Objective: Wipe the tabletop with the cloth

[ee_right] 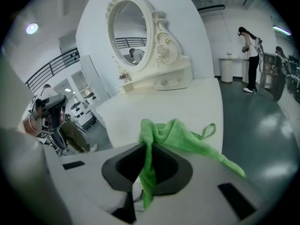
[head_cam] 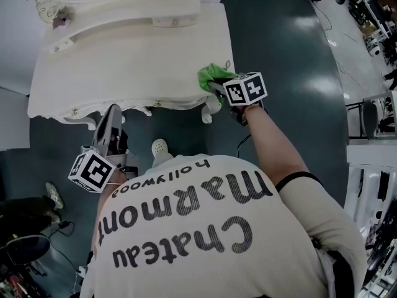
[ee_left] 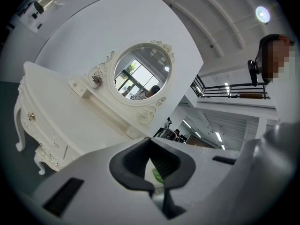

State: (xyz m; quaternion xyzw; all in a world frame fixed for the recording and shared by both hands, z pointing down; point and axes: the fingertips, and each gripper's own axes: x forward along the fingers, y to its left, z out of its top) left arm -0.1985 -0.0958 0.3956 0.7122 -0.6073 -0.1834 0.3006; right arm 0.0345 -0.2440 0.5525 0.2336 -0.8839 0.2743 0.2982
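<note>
The white dressing table [head_cam: 130, 67] fills the top of the head view. A green cloth [head_cam: 212, 74] lies bunched at its front right corner, and my right gripper [head_cam: 217, 87] is shut on it from the floor side. In the right gripper view the cloth [ee_right: 180, 135] is pinched between the jaws and drapes over them, with the tabletop [ee_right: 183, 100] beyond. My left gripper [head_cam: 113, 110] hangs below the table's front left edge, off the surface, jaws shut on nothing. In the left gripper view my left gripper [ee_left: 150, 142] points up at the table [ee_left: 61, 121].
An oval mirror [ee_right: 129, 29] and a low drawer shelf [head_cam: 155, 11] stand at the table's back. The table's curved legs [head_cam: 209, 109] reach down to the dark floor [head_cam: 279, 36], near my white shoe [head_cam: 160, 148]. A person [ee_right: 251, 60] stands far off by a cabinet.
</note>
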